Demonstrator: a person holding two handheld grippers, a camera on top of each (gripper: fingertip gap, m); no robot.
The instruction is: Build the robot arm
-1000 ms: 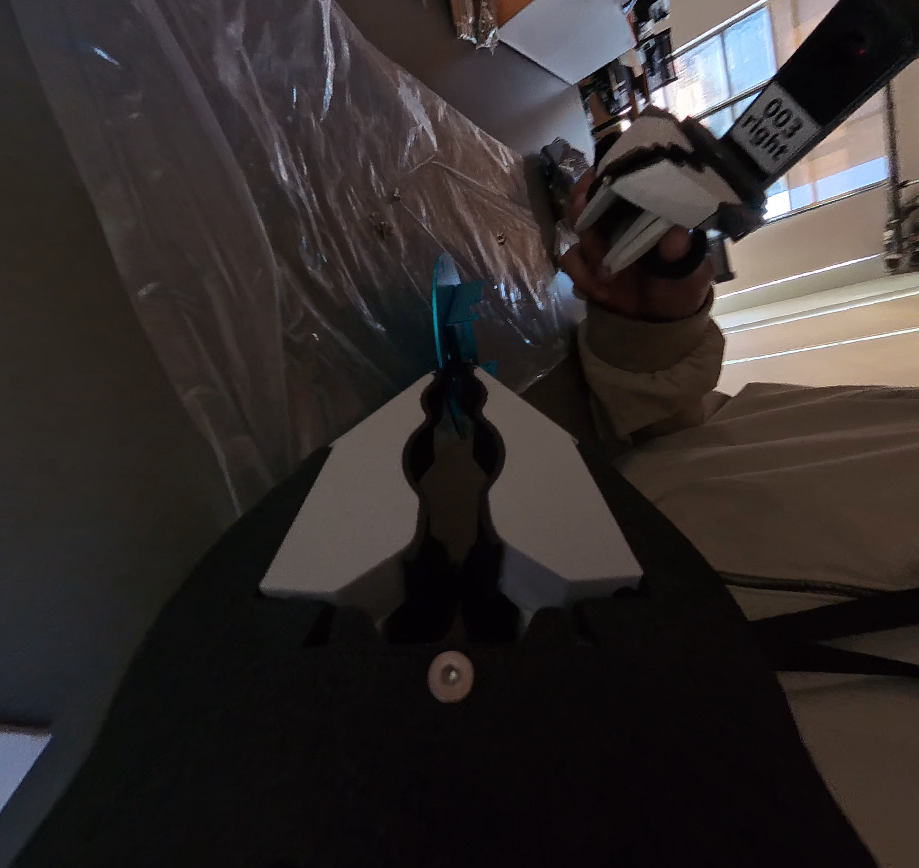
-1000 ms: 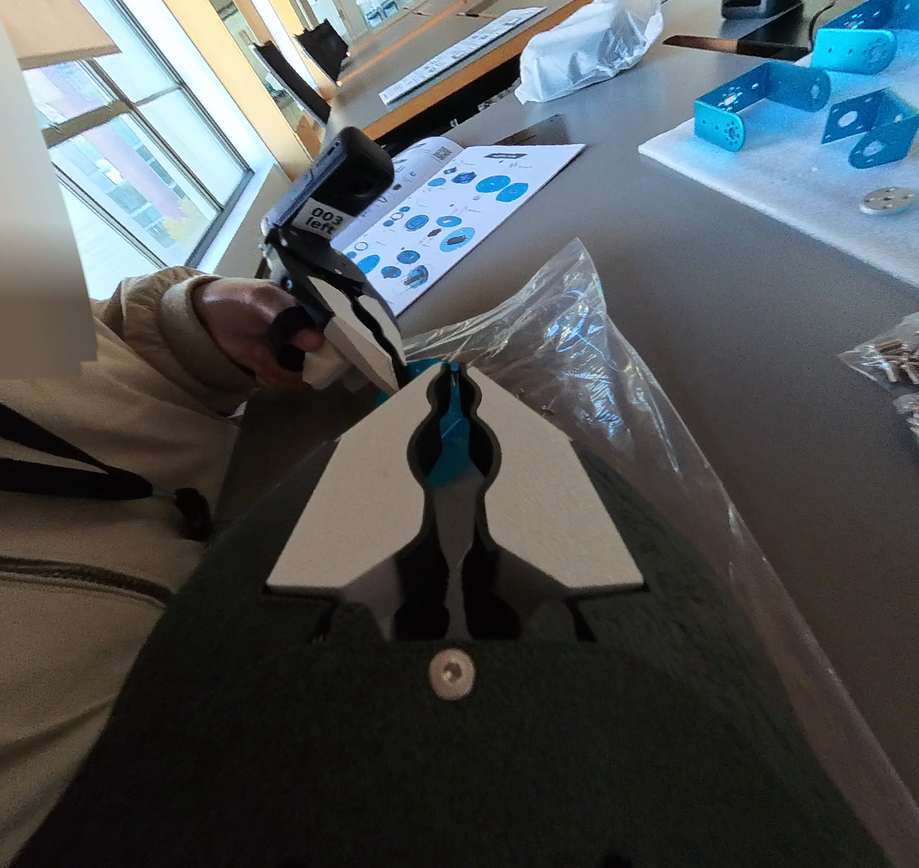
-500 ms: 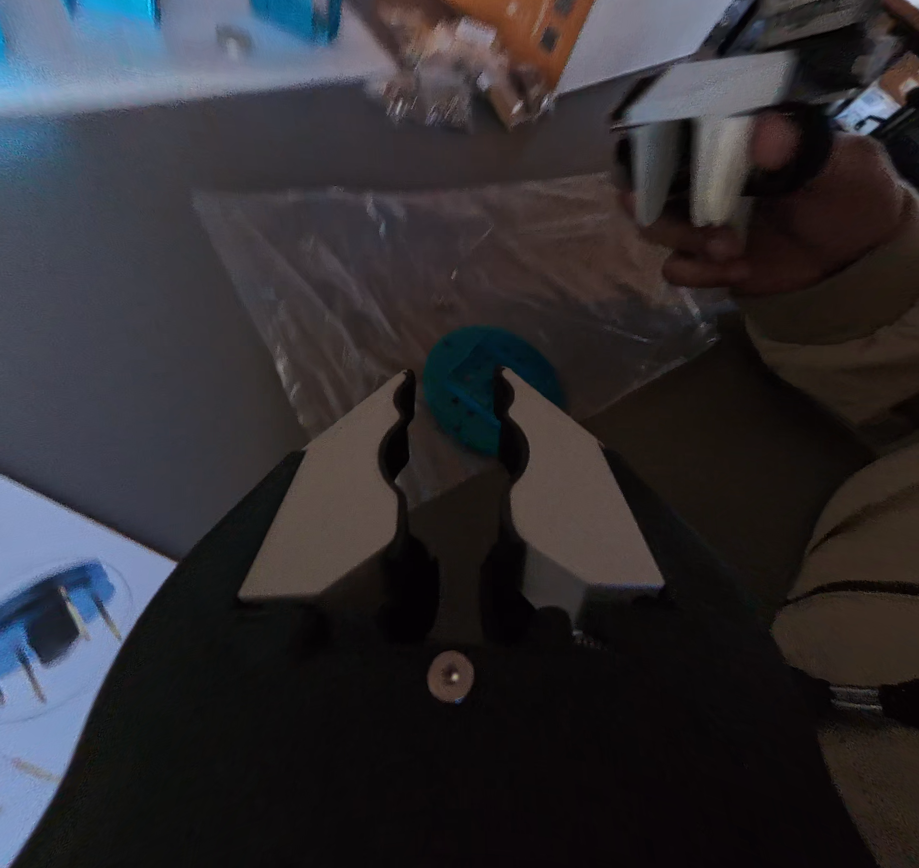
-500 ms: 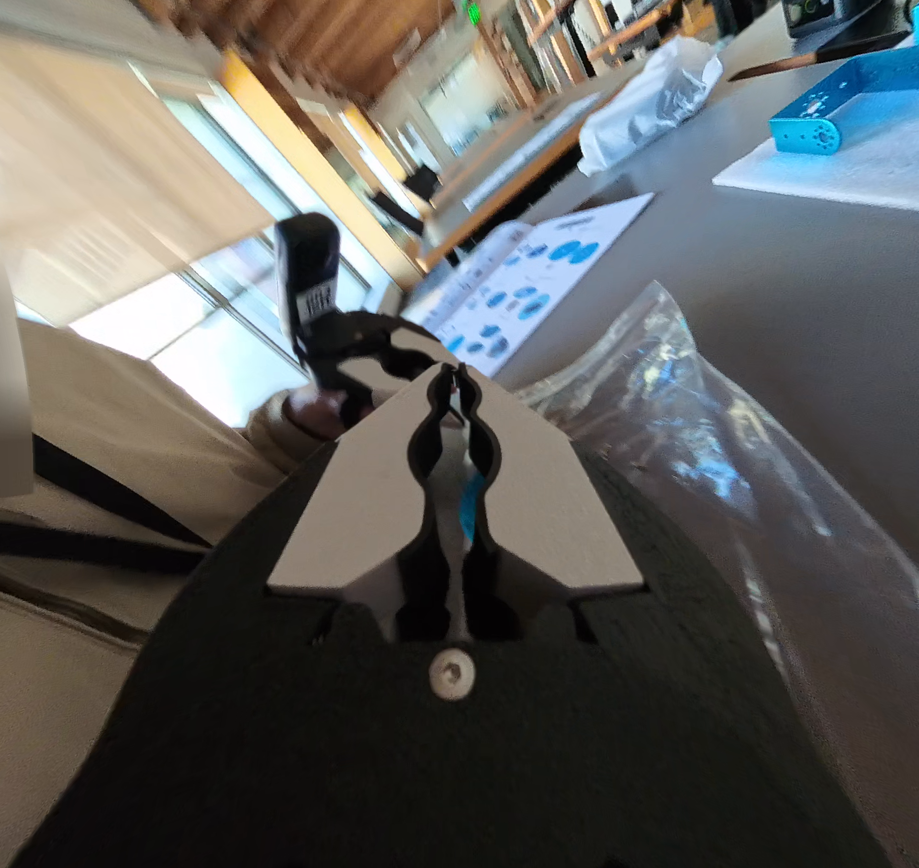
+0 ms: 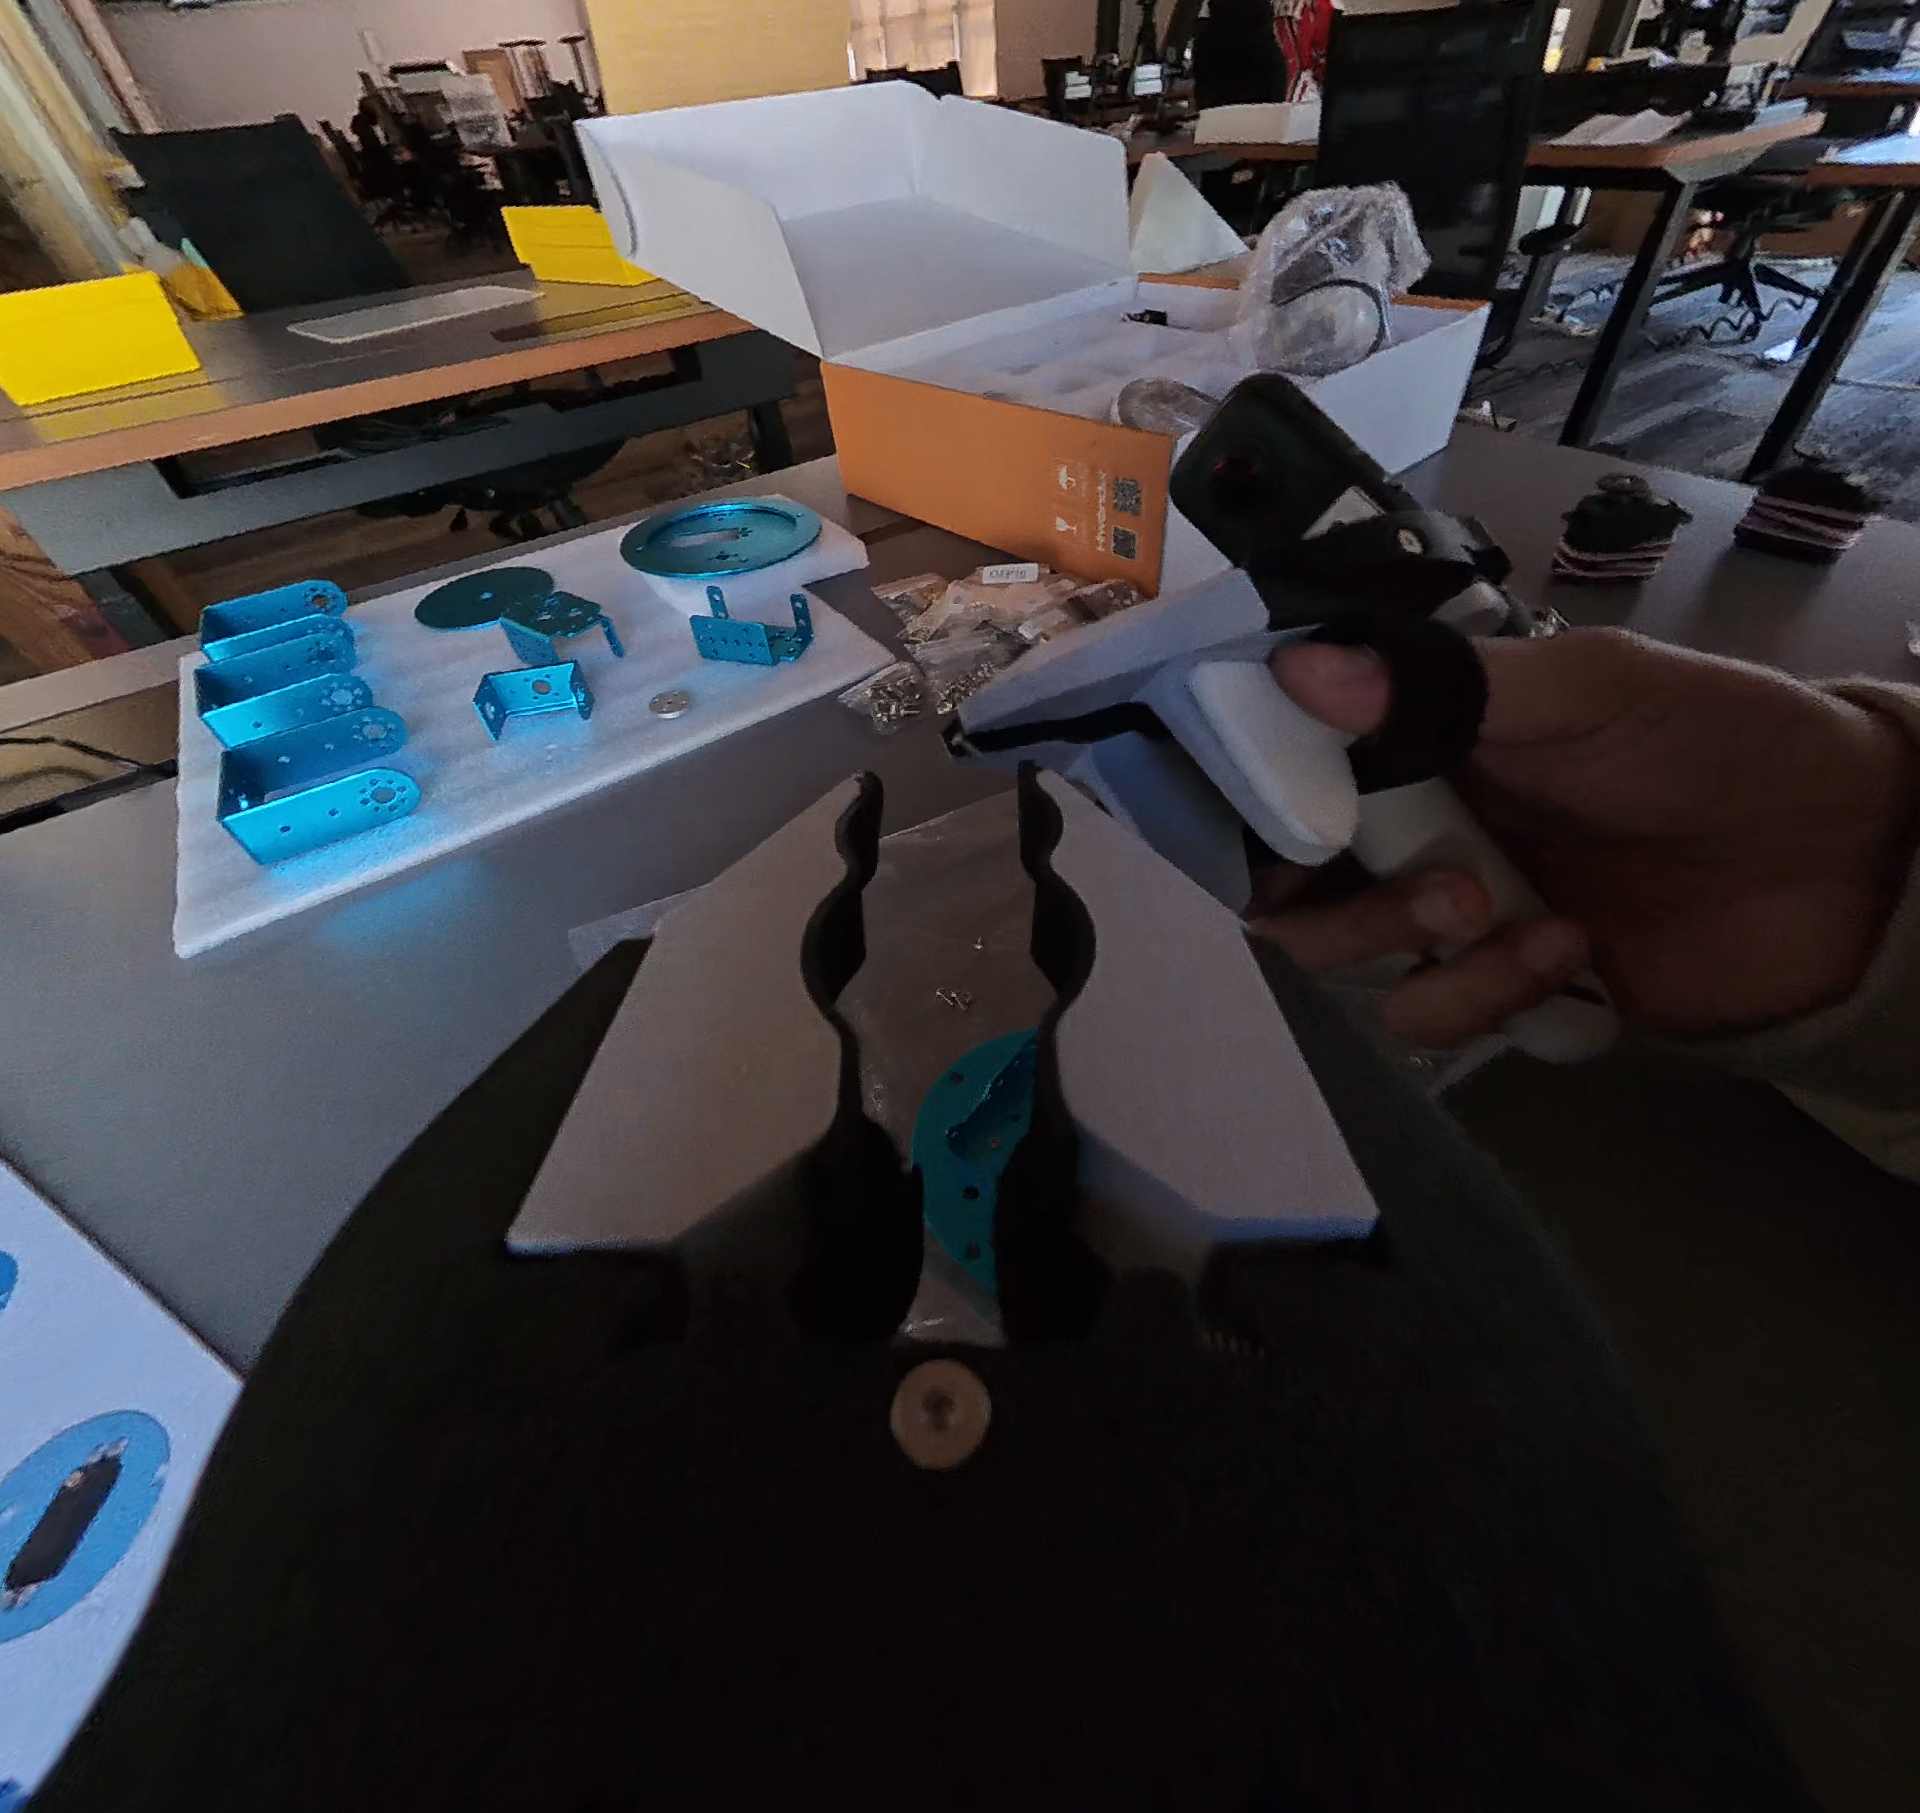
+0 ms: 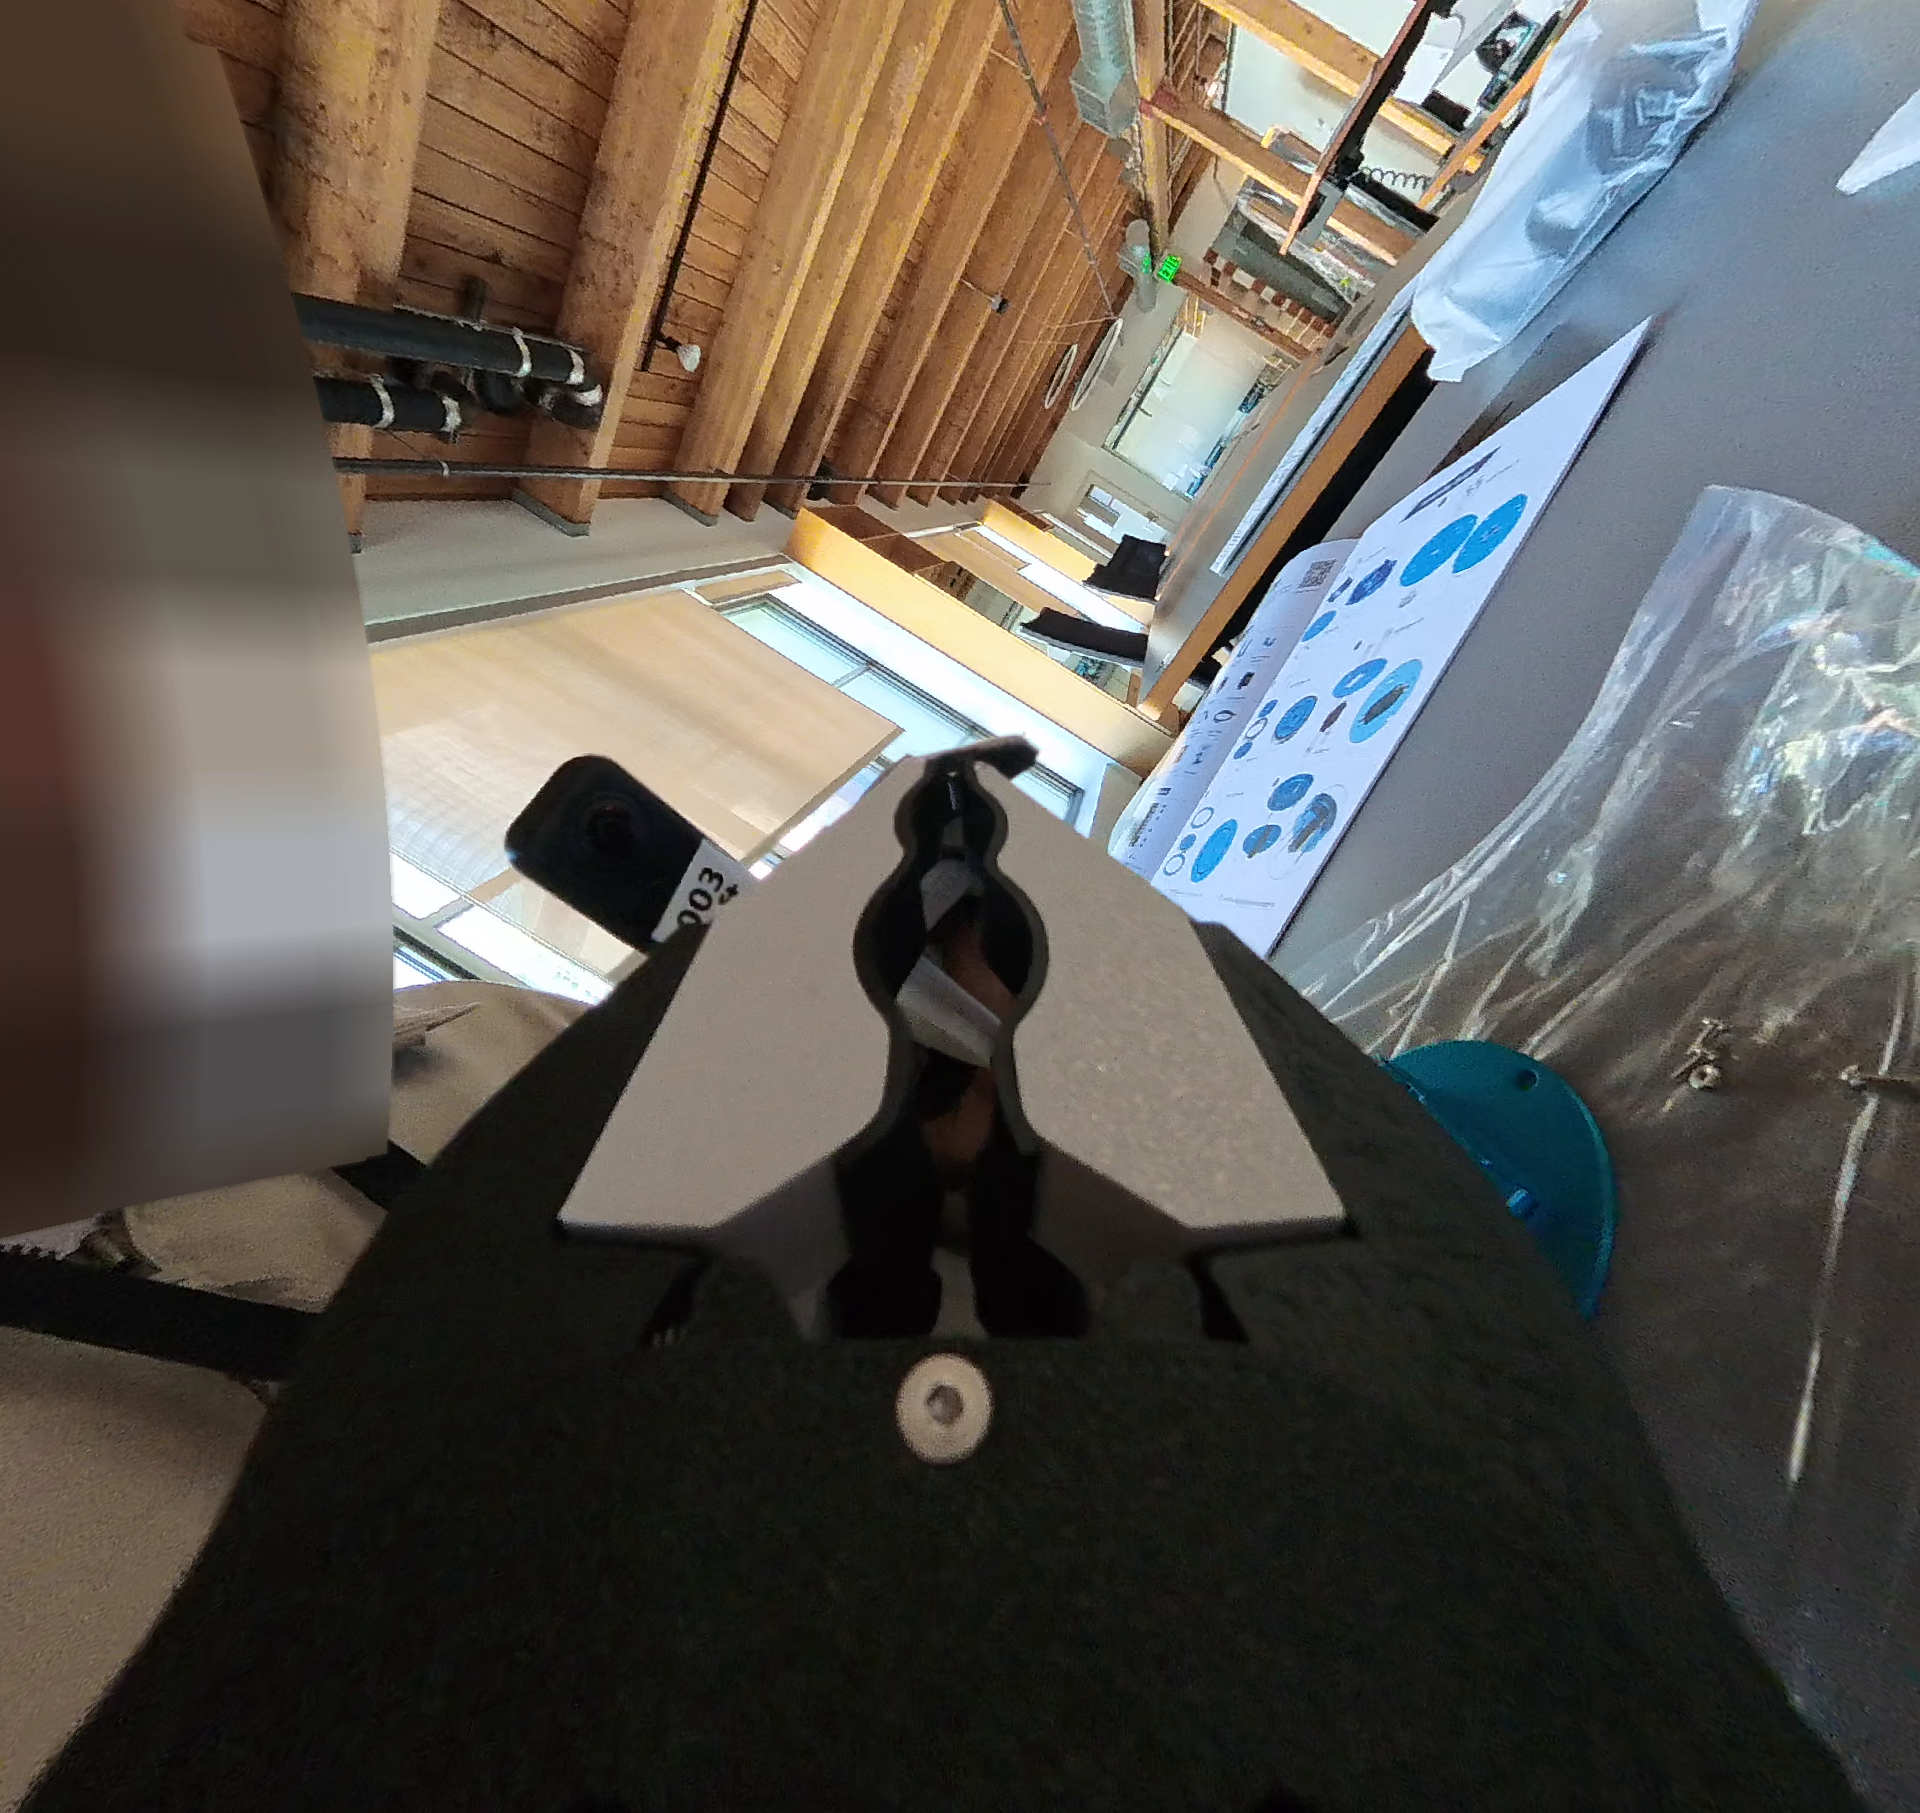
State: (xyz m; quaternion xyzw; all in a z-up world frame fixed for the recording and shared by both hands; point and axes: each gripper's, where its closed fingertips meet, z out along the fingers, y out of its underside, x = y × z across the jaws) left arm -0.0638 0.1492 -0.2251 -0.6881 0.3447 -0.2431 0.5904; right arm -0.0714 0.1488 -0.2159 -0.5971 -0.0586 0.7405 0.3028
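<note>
While its two fingers are standing apart with a clear gap between the tips, the left gripper (image 5: 943,792) is hovering over a clear plastic bag (image 5: 940,942) lying on the grey table (image 5: 312,1067). Showing through that gap, low between the fingers, is a teal disc (image 5: 977,1140) with small holes, lying on the bag and touched by neither finger as far as can be seen; a few tiny screws (image 5: 954,997) are lying on the bag just beyond it. Just to the right and a little farther off, the right gripper (image 5: 961,737) is being held in a person's hand (image 5: 1621,828), its tips pressed together and nothing showing between them.

In its own view the right gripper (image 6: 961,776) is tilting up toward the wooden ceiling, tips meeting, holding nothing. The left gripper's camera (image 6: 603,844) is showing just behind its left finger. Low to the right the teal disc (image 6: 1507,1140) is lying on the bag (image 6: 1662,880), with a printed sheet (image 6: 1351,703) beyond it.

Farther out in the left view, a white foam sheet (image 5: 436,828) is carrying blue metal brackets (image 5: 312,724) and a blue ring (image 5: 720,537). Small bags of hardware (image 5: 977,631) are lying beside an open orange box (image 5: 997,485).
</note>
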